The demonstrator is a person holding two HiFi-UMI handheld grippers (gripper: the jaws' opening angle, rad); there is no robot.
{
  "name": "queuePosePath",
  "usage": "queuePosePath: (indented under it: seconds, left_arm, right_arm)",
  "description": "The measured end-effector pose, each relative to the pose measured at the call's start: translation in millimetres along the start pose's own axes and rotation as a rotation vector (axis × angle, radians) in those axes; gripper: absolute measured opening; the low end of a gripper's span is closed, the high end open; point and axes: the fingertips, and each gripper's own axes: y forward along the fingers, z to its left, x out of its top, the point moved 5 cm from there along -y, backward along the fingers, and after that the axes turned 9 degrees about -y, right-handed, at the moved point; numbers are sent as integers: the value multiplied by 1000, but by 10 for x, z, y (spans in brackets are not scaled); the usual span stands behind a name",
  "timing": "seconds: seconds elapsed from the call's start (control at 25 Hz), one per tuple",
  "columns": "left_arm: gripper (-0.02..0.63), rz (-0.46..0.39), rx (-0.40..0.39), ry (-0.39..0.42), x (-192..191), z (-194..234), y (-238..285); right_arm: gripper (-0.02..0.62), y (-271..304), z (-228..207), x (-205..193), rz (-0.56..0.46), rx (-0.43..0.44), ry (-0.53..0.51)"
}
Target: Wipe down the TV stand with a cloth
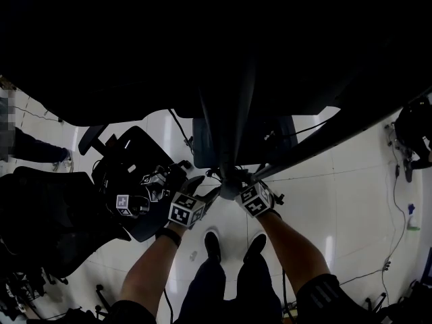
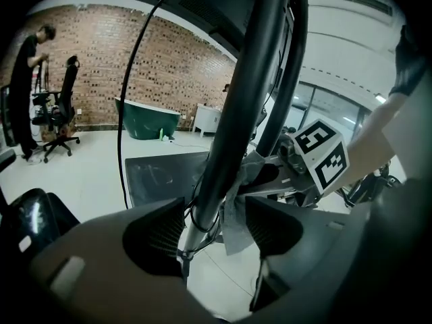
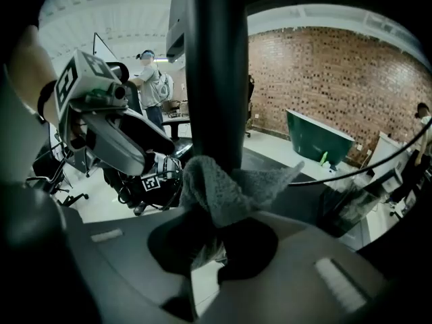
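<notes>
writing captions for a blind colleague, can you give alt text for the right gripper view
The right gripper, jaws shut on a bunched grey cloth, holds it against the dark upright post of the TV stand. The left gripper sits close by at the left; a brick wall and a green tub lie behind.

Right gripper (image 3: 214, 238), lower centre: jaws clamped on grey cloth (image 3: 226, 187), bunched against the dark stand post (image 3: 209, 79) rising through frame centre. Brick wall (image 3: 324, 73) upper right, green tub (image 3: 317, 140) beneath.
</notes>
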Motion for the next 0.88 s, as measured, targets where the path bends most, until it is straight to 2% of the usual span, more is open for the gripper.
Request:
queuePosePath:
  seconds: [0.2,0.36,0.56,0.76,0.88]
  left_arm:
    - [307,-78,-53,36,234,-355,-348]
    - [307,-174,-110,51,583,-933,-812]
    - [307,-346,-216,191,1451,-1677,-1132]
    - [307,-473,-323,235,2115,-2484,-1604]
    - [307,-549,-354,306,2492,-2890,-1874]
  right_arm:
    - [31,-676,-80,288,-125,-74,27]
    - [31,-1532,-92,702,-243,-133,44]
    - [31,-2672,-451,1457,-428,-274,-27]
    - [31,-3974,-603,2200,-573,-393,-164]
    - [31,-4662,-741,2535,-631,-471,-214]
